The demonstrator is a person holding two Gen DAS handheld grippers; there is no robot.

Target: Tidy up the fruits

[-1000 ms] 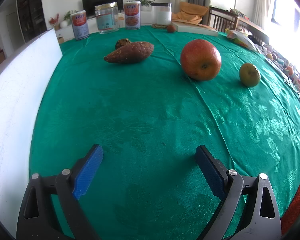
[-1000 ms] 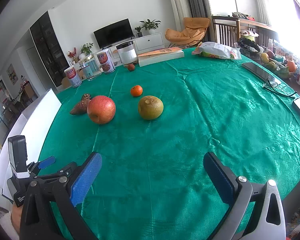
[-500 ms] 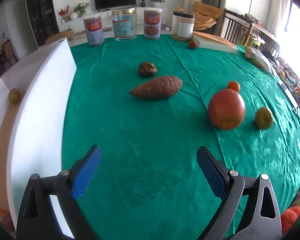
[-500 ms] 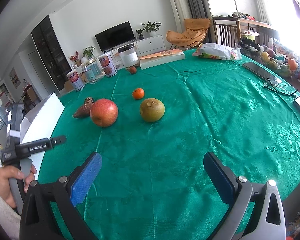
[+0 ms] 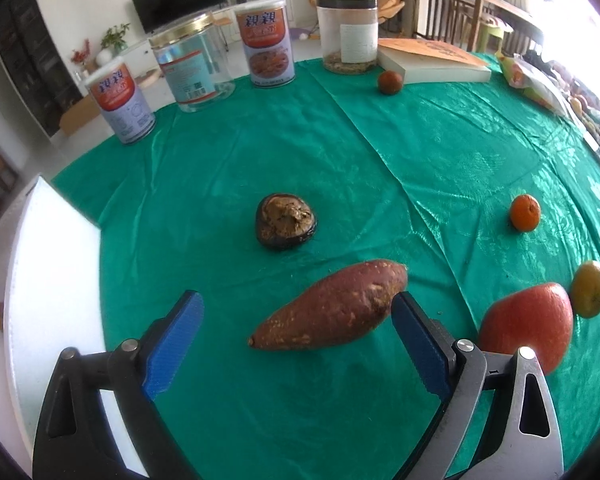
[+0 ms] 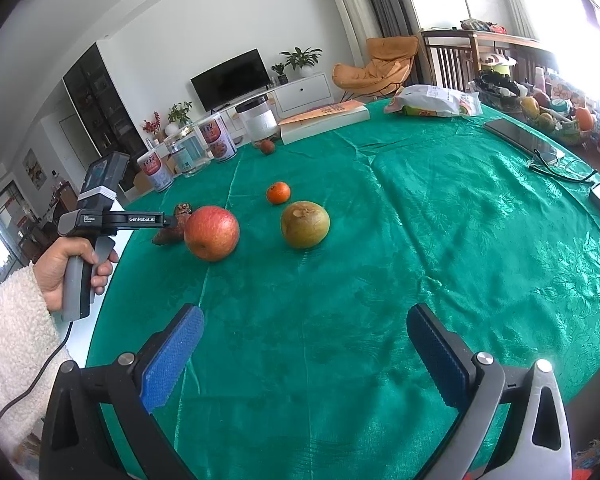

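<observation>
A sweet potato [image 5: 332,308] lies on the green tablecloth, between the tips of my open left gripper [image 5: 296,308], not held. Behind it sits a dark brown round fruit [image 5: 286,222]. To the right are a red apple [image 5: 528,330], a greenish pear [image 5: 589,289] and a small orange [image 5: 525,212]. In the right wrist view my open, empty right gripper [image 6: 304,326] hangs over the near cloth, well short of the apple [image 6: 212,232], pear [image 6: 305,224] and orange [image 6: 278,193]. The left gripper's body [image 6: 112,218] reaches toward the sweet potato [image 6: 168,234].
A white foam board [image 5: 52,300] borders the table's left side. Two cans [image 5: 118,100], a clear jar [image 5: 194,68], a lidded jar [image 5: 348,34], a book [image 5: 432,60] and a small red fruit [image 5: 390,82] line the far edge. A phone [image 6: 516,134] and glasses [image 6: 560,166] lie right.
My left gripper has swung forward over the table to the sweet potato, which now sits between its fingertips. The right gripper has hardly moved.
</observation>
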